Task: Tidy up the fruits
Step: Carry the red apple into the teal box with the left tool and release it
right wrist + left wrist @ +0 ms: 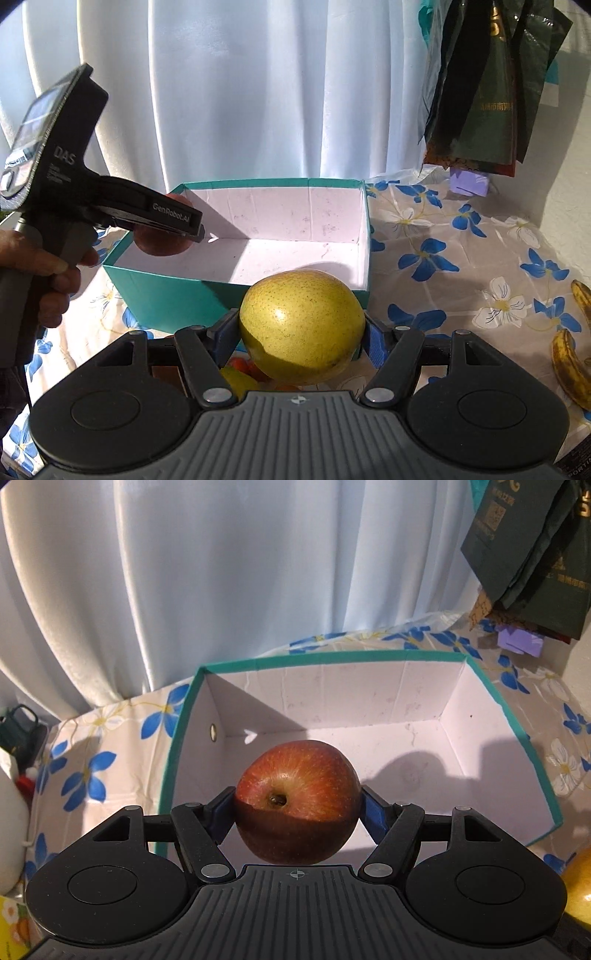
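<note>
Apple (297, 800) sat clamped between the pads of the left gripper (297, 808), stem dimple facing the camera, and it hung above the near-left part of the box (369, 657). From the right wrist view the same apple (161, 242) showed only as a red bulge under the left gripper (181, 223), right over the box's left rim, with the person's hand (44, 280) wrapped on the handle. Pear (302, 326), yellow-green and speckled, was pinched just as firmly in the right gripper (302, 332), held in front of the box's (166, 295) near teal wall and not yet over the opening.

On progress, it looked like early going: both fruits were up off the cloth (443, 258), neither was down inside. The box was bare, its white floor (388, 760) showing only shadows and a few smudges. Left to do, as I judged it: lower and release the apple, bring the pear across the wall, then fetch the rest. Two spotted bananas (570, 369) lay on the flowered cloth well to the right, and something orange and yellow (240, 373) peeked out under the pear, too hidden to name
</note>
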Available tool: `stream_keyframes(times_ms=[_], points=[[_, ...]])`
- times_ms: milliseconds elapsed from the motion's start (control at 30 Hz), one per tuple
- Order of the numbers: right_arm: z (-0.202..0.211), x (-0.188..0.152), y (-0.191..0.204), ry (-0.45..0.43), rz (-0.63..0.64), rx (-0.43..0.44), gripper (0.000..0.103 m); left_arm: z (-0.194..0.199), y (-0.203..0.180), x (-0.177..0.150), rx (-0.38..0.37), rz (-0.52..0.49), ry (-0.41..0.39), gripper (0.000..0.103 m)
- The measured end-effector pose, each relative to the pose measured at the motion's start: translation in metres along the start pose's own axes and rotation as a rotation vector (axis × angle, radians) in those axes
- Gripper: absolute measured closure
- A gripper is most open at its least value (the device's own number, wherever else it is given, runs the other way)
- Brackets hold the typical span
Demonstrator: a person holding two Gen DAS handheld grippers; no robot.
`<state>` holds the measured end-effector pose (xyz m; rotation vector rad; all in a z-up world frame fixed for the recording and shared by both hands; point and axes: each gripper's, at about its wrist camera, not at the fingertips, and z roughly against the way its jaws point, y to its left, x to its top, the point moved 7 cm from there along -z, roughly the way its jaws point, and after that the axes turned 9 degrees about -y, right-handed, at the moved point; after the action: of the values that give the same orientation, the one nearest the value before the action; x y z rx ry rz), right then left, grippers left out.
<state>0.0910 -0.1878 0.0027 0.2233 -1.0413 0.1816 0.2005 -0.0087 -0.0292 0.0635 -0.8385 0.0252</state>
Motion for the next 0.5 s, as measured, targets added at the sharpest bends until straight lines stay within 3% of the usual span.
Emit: stream_keyframes(times_ms=[233,500], points=[[-0.006,0.004,-0.016,-0.014,-0.030,-0.039,0.035,-0.039,0.000,-0.017,0.037,0.007,0.091,0.029],[-0.012,0.003,-0.023,-0.011,-0.048,-0.054,0.035,-0.054,0.001,-0.025,0.050,0.008,0.143,0.029]])
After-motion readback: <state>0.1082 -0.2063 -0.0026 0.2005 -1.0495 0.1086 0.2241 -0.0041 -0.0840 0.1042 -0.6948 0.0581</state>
